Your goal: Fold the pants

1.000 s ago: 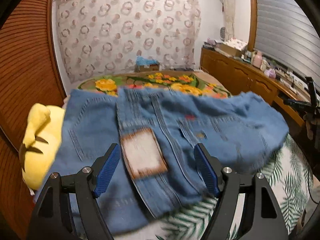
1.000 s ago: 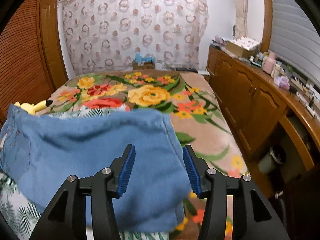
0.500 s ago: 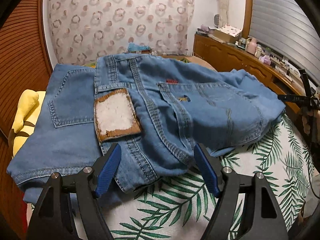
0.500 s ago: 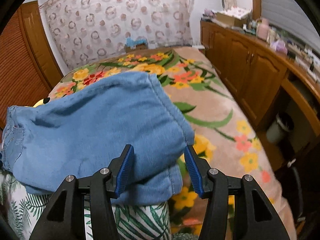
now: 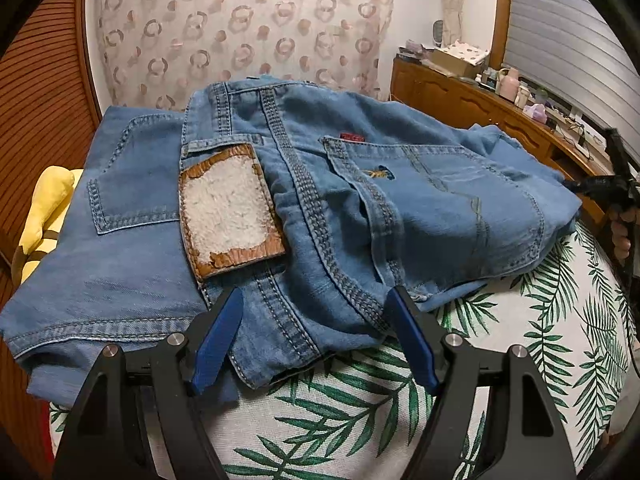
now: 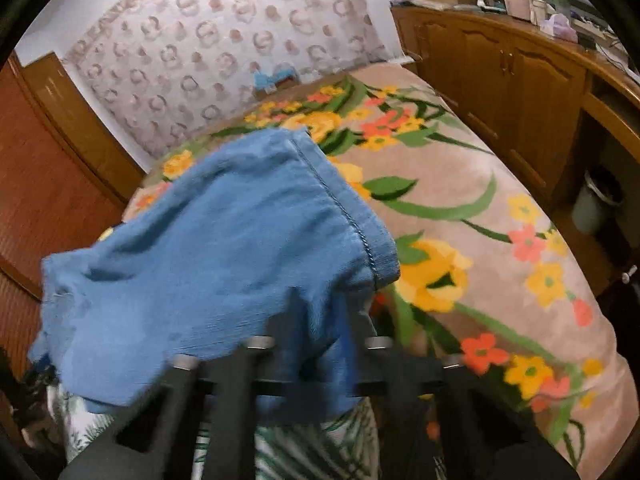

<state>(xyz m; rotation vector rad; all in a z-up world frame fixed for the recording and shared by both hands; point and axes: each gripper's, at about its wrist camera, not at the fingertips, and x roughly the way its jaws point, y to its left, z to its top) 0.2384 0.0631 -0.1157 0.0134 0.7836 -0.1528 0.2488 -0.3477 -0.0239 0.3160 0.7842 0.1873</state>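
Left tongs (image 5: 314, 340) were spread wide open right at the near edge of the jeans (image 5: 320, 208), gripping nothing. The right tongs (image 6: 320, 344) were a blurry mess with a denim leg (image 6: 224, 256) draped over them, so I honestly couldn't tell if they were clamped. The jeans were bunched on the leaf-print sheet (image 5: 520, 360) at the bed's near end, yellow plush toy (image 5: 44, 216) beside them, floral blanket (image 6: 480, 216) beyond.

One pair of jeans (image 5: 304, 216), two grippers (image 5: 316, 344), one yellow plush toy (image 5: 44, 216)
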